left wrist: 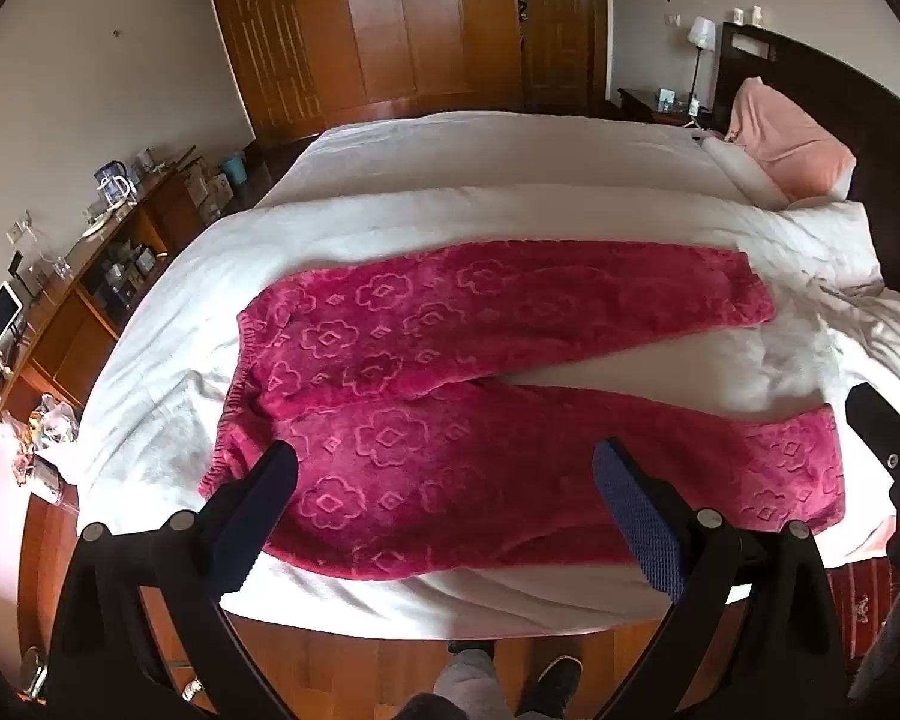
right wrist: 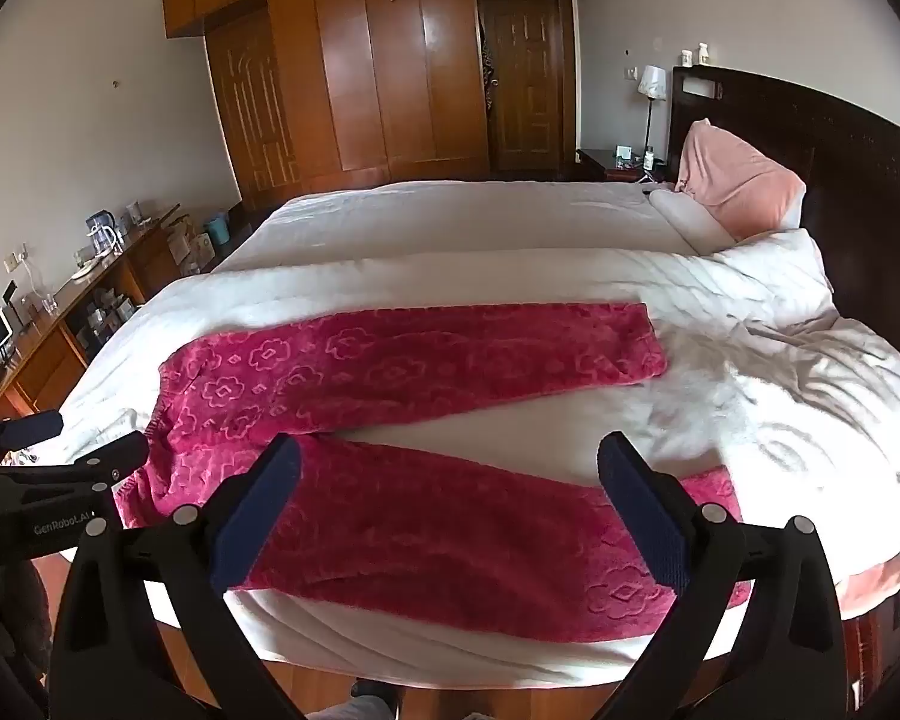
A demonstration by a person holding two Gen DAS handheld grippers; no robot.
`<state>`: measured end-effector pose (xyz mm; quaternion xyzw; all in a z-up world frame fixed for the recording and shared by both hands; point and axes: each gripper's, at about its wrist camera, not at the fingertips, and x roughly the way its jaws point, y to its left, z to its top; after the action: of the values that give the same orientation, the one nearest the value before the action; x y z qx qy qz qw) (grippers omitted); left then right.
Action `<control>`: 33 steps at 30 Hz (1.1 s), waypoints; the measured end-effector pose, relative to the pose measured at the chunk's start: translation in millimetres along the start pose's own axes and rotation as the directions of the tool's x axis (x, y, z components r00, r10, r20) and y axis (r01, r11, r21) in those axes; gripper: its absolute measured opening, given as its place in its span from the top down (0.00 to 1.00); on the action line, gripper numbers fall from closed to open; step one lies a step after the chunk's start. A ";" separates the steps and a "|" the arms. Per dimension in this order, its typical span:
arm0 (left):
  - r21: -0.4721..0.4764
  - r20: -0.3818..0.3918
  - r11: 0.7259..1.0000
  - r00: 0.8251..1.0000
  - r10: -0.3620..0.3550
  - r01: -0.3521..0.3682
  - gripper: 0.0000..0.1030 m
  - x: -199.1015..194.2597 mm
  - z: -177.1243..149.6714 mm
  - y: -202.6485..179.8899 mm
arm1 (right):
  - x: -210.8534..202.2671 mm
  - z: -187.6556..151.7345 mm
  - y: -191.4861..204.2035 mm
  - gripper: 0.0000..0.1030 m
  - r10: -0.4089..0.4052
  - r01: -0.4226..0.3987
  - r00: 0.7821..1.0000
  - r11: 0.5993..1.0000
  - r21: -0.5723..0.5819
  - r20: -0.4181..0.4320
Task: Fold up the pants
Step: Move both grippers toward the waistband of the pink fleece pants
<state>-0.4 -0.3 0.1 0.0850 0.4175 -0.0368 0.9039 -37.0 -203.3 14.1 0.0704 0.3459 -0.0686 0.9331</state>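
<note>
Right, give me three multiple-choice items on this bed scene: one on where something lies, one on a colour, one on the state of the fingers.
1. Where do the pants lie?
A. spread flat on the white bed
B. on the wooden floor
C. hung on the wardrobe

2. What colour is the pillow propped against the headboard?
A. blue
B. green
C. pink

3. How are the fingers of the left gripper and right gripper set?
A. both apart, holding nothing
B. both shut on a leg
C. one clamps the waistband

Key: 1 A, both legs splay on the cover; 2 C, it shows pink in both views; 3 A, cloth shows between each pair.
</note>
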 end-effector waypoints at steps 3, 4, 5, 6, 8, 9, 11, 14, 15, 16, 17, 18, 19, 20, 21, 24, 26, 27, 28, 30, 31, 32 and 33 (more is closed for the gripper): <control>0.004 0.010 1.000 1.000 0.009 -0.009 0.05 -0.5 -1.0 -0.3 | 1.8 -0.3 1.0 0.02 0.002 -0.002 1.000 1.000 0.007 -0.006; 0.010 -0.003 1.000 1.000 0.008 -0.008 0.05 0.3 0.4 -5.6 | 2.7 0.6 2.8 0.02 0.002 -0.002 1.000 1.000 0.005 -0.008; 0.011 -0.003 1.000 1.000 0.011 -0.011 0.05 0.2 0.1 -7.9 | 5.1 3.0 -1.8 0.02 0.018 -0.018 1.000 0.999 0.036 -0.013; -0.003 -0.014 1.000 1.000 -0.012 0.012 0.05 2.0 1.0 -0.6 | 4.6 2.8 -2.7 0.02 0.018 -0.018 1.000 0.999 0.034 -0.011; 0.001 -0.018 1.000 1.000 -0.008 0.008 0.05 3.4 1.9 -2.1 | 3.2 4.4 -2.8 0.02 0.014 -0.014 1.000 0.999 0.032 -0.012; 0.001 -0.017 1.000 1.000 -0.007 0.007 0.05 3.7 2.9 -1.9 | 3.3 4.8 -2.7 0.02 0.014 -0.014 1.000 0.999 0.031 -0.011; 0.003 -0.015 1.000 1.000 -0.006 0.006 0.05 3.7 3.8 -2.5 | 7.2 5.7 -3.5 0.02 0.015 -0.015 1.000 0.999 0.029 -0.013; 0.002 -0.014 1.000 1.000 -0.004 0.004 0.05 3.6 3.1 -2.6 | 13.5 5.2 -1.8 0.02 0.018 -0.018 1.000 0.999 0.028 -0.019; 0.002 -0.014 1.000 1.000 -0.005 0.005 0.05 4.0 3.2 -2.6 | 12.4 5.8 0.8 0.02 0.020 -0.019 1.000 1.000 0.023 -0.022; 0.002 -0.014 1.000 1.000 -0.007 0.007 0.05 3.7 3.0 -2.1 | 11.6 5.7 3.6 0.02 0.020 -0.019 0.999 1.000 0.021 -0.027; 0.001 -0.016 1.000 1.000 -0.010 0.010 0.05 3.5 3.6 -2.1 | 12.8 5.8 3.6 0.02 0.020 -0.019 0.999 1.000 0.024 -0.032; -0.002 -0.017 1.000 1.000 -0.013 0.013 0.05 3.2 4.1 -1.4 | 13.4 4.4 5.6 0.02 0.019 -0.018 0.999 1.000 0.023 -0.033; -0.007 -0.016 1.000 1.000 -0.020 0.020 0.05 4.2 2.0 2.5 | 13.5 3.8 6.1 0.02 0.018 -0.018 0.999 1.000 0.023 -0.035; -0.009 -0.016 1.000 1.000 -0.020 0.020 0.05 4.3 2.3 3.6 | 13.2 2.8 6.9 0.02 0.018 -0.017 0.999 1.000 0.023 -0.034; -0.010 -0.015 1.000 1.000 -0.021 0.021 0.05 4.2 1.5 4.5 | 12.3 2.6 7.4 0.02 0.018 -0.017 0.999 1.000 0.022 -0.033; -0.009 -0.014 1.000 1.000 -0.019 0.019 0.05 4.2 1.6 4.6 | 12.6 2.4 7.9 0.02 0.015 -0.014 0.999 1.000 0.022 -0.032; -0.009 -0.015 1.000 1.000 -0.018 0.018 0.05 4.4 0.8 5.4 | 11.6 1.4 8.5 0.02 0.013 -0.012 0.999 1.000 0.023 -0.031; -0.009 -0.016 1.000 1.000 -0.018 0.018 0.05 4.6 0.5 6.7 | 11.4 1.1 8.7 0.02 0.012 -0.011 0.999 1.000 0.025 -0.032; -0.008 -0.016 1.000 1.000 -0.018 0.018 0.05 4.7 -0.1 7.1 | 11.2 0.8 8.8 0.02 0.011 -0.010 0.999 1.000 0.026 -0.032; -0.007 -0.016 1.000 1.000 -0.015 0.015 0.05 5.0 -0.8 9.1 | 10.2 1.2 8.9 0.02 0.008 -0.007 0.999 1.000 0.027 -0.031; -0.007 -0.016 1.000 1.000 -0.014 0.014 0.05 5.3 -1.0 9.6 | 9.7 1.2 8.8 0.02 0.007 -0.006 1.000 1.000 0.028 -0.030; -0.007 -0.016 1.000 1.000 -0.011 0.011 0.05 5.2 -1.3 8.5 | 9.3 0.8 8.8 0.02 0.007 -0.006 1.000 1.000 0.029 -0.029; -0.007 -0.016 1.000 1.000 -0.008 0.008 0.05 5.6 -1.5 7.3 | 9.1 1.3 8.9 0.02 0.006 -0.005 1.000 1.000 0.029 -0.029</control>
<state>3.2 7.2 -4.2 0.0808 0.4253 -0.0382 0.9006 -27.8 -195.5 9.8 0.0859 0.3582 -0.0699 0.9270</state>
